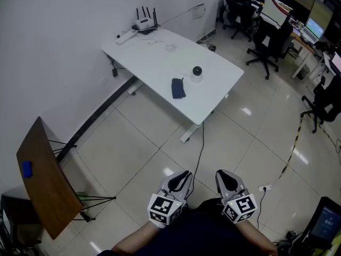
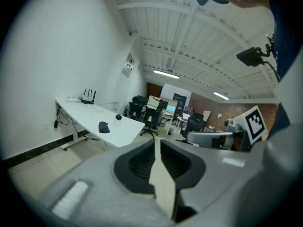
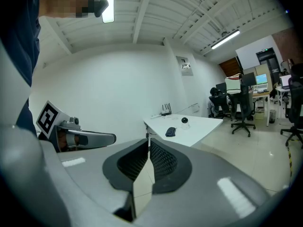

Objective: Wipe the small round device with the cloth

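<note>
The dark blue folded cloth [image 1: 178, 88] lies on the white table [image 1: 154, 57], close to the table's front edge and not far from its near corner. The small round device, a black ball on a white base [image 1: 197, 71], stands just beside the cloth, a little further in from that edge and nearer the right edge.

Both things are far away, straight ahead across the tiled floor [image 1: 133, 143]. Nothing touches them yet.

The left gripper [image 1: 181, 178] has its jaws together with nothing between them. The right gripper [image 1: 225, 178] is closed and empty too. Both are held low, side by side, pointing at the table.

The cloth is in line with the left gripper, so I think that one should take it. The cloth's long side points from the front edge toward the back. First they must get closer.
</note>
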The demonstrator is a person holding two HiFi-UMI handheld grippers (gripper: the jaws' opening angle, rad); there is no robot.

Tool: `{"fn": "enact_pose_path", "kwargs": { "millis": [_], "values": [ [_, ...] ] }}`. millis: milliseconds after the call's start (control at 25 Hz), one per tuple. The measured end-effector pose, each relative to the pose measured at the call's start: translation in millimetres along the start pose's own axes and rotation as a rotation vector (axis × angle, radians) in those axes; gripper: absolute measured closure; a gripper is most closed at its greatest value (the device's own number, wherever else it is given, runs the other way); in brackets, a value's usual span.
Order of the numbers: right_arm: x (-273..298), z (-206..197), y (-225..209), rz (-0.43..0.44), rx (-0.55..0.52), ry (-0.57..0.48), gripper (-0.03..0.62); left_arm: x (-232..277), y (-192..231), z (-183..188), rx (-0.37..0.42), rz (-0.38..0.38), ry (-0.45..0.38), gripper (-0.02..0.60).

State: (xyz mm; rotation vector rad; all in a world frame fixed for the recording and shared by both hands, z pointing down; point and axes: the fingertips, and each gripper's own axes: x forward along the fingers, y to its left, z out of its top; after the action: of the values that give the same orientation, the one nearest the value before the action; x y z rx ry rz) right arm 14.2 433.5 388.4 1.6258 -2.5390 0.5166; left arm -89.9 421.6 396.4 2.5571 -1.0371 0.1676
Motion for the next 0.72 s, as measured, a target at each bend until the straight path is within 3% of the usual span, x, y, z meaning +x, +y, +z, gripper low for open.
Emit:
{"fn": "enact_pose_path", "kwargs": {
  "millis": [280, 520, 720],
  "values": [
    [29.7, 4.2, -16.7, -0.028, 0.019, 0.004, 0.575, 24.4, 21.4, 4.8, -0.01, -0.024, 0.023, 0.538],
    [69.3, 9.8, -41.4, 0.021, 0.029, 0.001, 0.575, 58.9, 47.6, 10.8, -0.003, 0.019, 0.035, 0.534],
    [98.6, 34.4, -78.7, 0.065, 0.022, -0.017, 0.575, 101.3, 52.9, 39.1, -0.005, 0.052, 0.016, 0.534]
  ]
}}
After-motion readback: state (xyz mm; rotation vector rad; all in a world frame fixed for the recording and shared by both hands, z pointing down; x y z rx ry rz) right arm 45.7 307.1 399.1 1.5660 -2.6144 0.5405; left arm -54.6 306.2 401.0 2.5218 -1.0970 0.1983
